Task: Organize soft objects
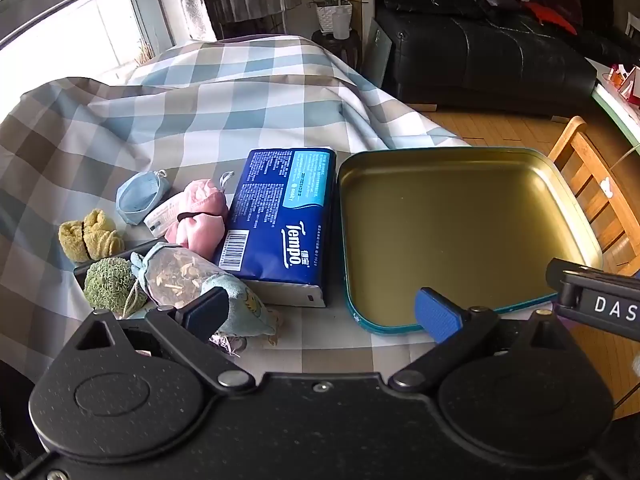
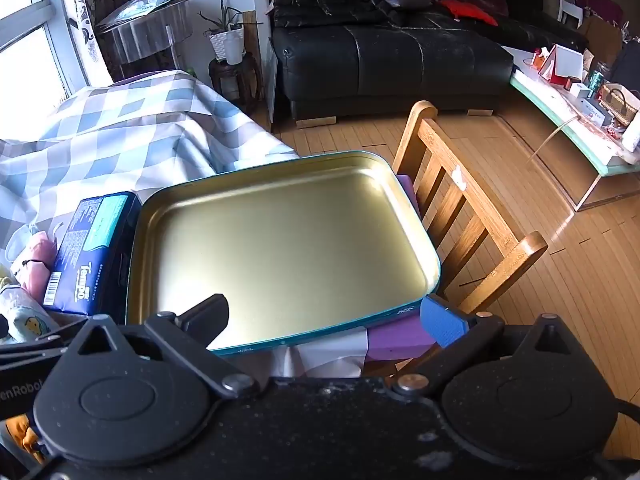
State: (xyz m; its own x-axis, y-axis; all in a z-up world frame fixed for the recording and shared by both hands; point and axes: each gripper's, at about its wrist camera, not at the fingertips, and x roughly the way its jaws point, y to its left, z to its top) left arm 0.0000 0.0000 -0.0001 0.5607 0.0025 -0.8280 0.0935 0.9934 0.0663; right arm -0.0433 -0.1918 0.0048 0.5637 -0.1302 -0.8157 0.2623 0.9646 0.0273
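A gold metal tray with a teal rim (image 1: 568, 216) (image 2: 142, 216) lies empty on the checked tablecloth. Left of it lies a blue Tempo tissue pack (image 1: 280, 216) (image 2: 92, 248). Further left are a pink pouch (image 1: 202, 216) (image 2: 38, 260), a light blue mask (image 1: 140, 198), a yellow towel roll (image 1: 90, 236), a green knitted ball (image 1: 108, 286) and a clear sachet in pale blue cloth (image 1: 180, 272) (image 2: 24, 316). My left gripper (image 1: 320, 312) is open, its left finger beside the sachet. My right gripper (image 2: 324, 320) is open over the tray's near edge.
The checked tablecloth (image 1: 200, 100) covers the table and bunches at the back. A wooden chair (image 2: 472, 216) stands right of the tray. A black sofa (image 2: 380, 56) and a cluttered glass table (image 2: 580, 120) stand beyond. A purple block (image 2: 400, 336) lies under the tray's near corner.
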